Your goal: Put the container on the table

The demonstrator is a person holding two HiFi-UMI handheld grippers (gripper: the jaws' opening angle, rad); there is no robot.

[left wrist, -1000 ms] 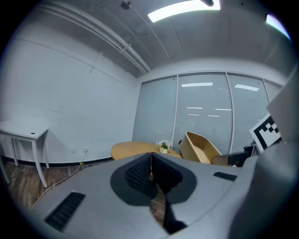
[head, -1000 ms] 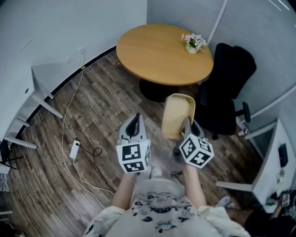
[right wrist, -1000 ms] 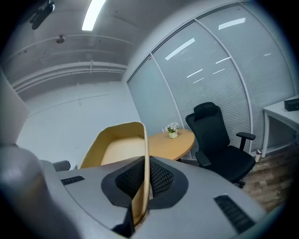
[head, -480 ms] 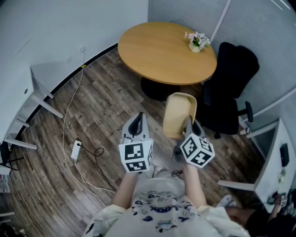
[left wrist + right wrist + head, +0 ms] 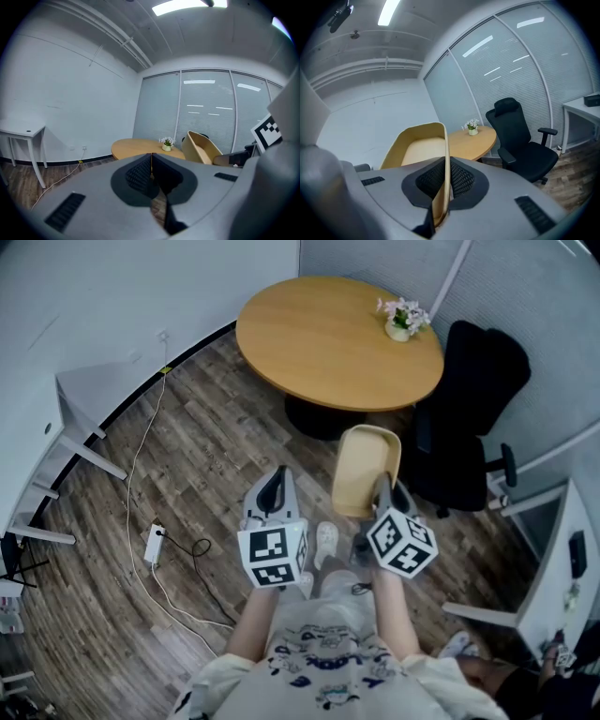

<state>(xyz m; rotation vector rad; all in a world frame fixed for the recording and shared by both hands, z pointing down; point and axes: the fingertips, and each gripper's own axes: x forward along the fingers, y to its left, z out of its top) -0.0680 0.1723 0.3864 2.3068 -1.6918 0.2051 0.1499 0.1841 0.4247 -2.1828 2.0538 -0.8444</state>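
The right gripper (image 5: 444,174) has its jaws pressed together on one thin side wall of a tan plastic container (image 5: 364,470), pinching it near the rim. The container is held in the air over the wood floor (image 5: 206,456). It is tilted, with its open side facing to the person's left, and its far end points towards the round wooden table (image 5: 319,338). It does not touch the table; in the head view it sits just short of the table's near edge, in front of the dark table base (image 5: 314,418). The left gripper (image 5: 151,158) is level with the right one and just beside it, with its jaws fully together and nothing between them. A small pot of flowers (image 5: 401,319) stands near the table's far right edge, and the rest of the tabletop is bare wood. A black office chair (image 5: 469,418) stands at the table's right side, close to the container. A white desk (image 5: 66,413) stands along the left wall. A white cable (image 5: 141,451) runs across the floor to a power strip (image 5: 152,543) lying near it. The person's shoe (image 5: 325,542) shows on the floor between the two grippers, and another white desk (image 5: 553,568) is at the right edge of the head view.
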